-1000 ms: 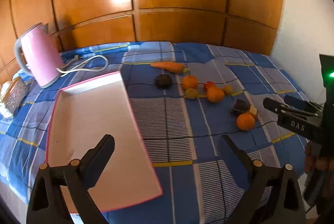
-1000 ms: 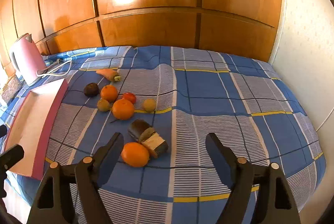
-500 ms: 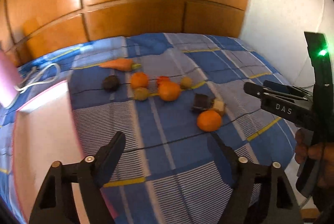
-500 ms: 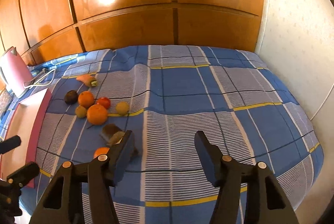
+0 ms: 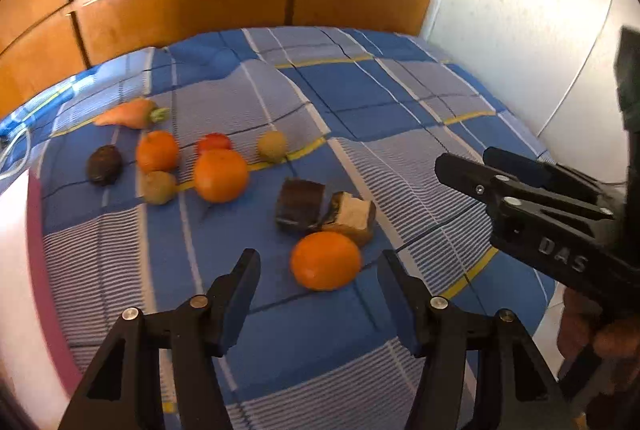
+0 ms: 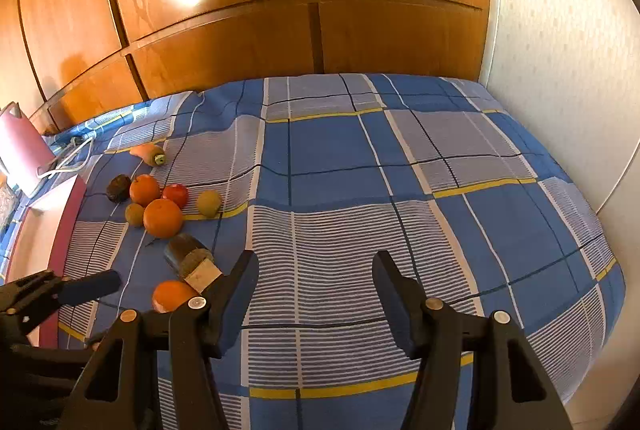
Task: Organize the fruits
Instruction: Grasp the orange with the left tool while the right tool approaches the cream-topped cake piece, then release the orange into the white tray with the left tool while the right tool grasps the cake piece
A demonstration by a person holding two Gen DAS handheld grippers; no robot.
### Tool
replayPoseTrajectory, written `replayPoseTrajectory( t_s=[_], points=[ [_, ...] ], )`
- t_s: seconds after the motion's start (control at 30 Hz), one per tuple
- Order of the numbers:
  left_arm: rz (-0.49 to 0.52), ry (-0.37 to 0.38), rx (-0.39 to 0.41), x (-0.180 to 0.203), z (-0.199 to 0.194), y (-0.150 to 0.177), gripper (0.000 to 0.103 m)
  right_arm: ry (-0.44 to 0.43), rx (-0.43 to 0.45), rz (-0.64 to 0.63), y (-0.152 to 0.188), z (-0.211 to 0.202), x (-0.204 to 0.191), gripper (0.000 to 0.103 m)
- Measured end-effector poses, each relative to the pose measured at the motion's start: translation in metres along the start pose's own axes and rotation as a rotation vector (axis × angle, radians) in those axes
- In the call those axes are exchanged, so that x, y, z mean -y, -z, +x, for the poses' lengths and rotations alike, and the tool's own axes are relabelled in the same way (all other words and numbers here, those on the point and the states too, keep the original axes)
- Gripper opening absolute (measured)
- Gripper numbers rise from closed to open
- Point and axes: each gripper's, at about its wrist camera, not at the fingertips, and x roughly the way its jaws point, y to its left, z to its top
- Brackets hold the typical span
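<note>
While the left gripper point(image 5: 318, 280) tilts down, its closing fingers flank, without touching, an orange point(image 5: 325, 260) near the bed's point(image 6: 340, 165) front edge; only the right view shows the right gripper point(image 6: 314, 278) half-open and empty.

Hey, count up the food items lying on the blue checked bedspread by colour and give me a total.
Orange round fruits: 3
Red fruit: 1
Yellow-green round fruits: 2
Dark brown round item: 1
Carrot: 1
Dark brown pieces, one showing a pale cut face: 2
Total: 10
</note>
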Motion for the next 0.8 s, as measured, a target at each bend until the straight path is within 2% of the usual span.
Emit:
replayPoseTrajectory(
  t_s=[0.03,0.1,0.13,0.2,0.27,0.37,0.47,0.63,0.77,0.8],
  points=[
    [0.004,-0.004,-0.008,0.001,0.006,0.000,0.061,-0.004,-0.004,0.002,0.000,0.001,0.001,0.060],
    [-0.006,0.000,-0.030,0.000,0.016,0.001,0.045,-0.016,-0.007,0.007,0.001,0.001,0.002,0.060],
    [-0.016,0.013,-0.043,-0.002,0.019,0.002,0.041,-0.025,-0.009,0.011,0.001,0.002,0.002,0.060],
    [-0.031,0.017,-0.024,-0.006,0.014,0.005,0.041,-0.052,-0.018,0.017,0.001,0.004,0.001,0.059],
    [-0.033,0.015,-0.015,-0.010,0.007,0.008,0.041,-0.097,-0.028,0.007,0.001,0.006,-0.003,0.051],
    [-0.062,0.010,0.003,-0.022,-0.008,0.012,0.041,-0.194,-0.063,-0.021,0.002,0.011,-0.012,0.050],
    [-0.099,-0.008,0.027,-0.037,-0.027,0.016,0.041,-0.271,-0.097,-0.101,0.005,0.017,-0.030,0.050],
    [-0.153,-0.061,0.072,-0.060,-0.055,0.024,0.041,-0.274,-0.137,-0.249,0.008,0.033,-0.059,0.050],
    [-0.202,-0.131,0.120,-0.082,-0.083,0.032,0.041,-0.221,-0.175,-0.341,0.014,0.053,-0.077,0.050],
    [-0.213,-0.150,0.126,-0.088,-0.088,0.034,0.041,-0.211,-0.183,-0.354,0.015,0.056,-0.078,0.047]
  ],
)
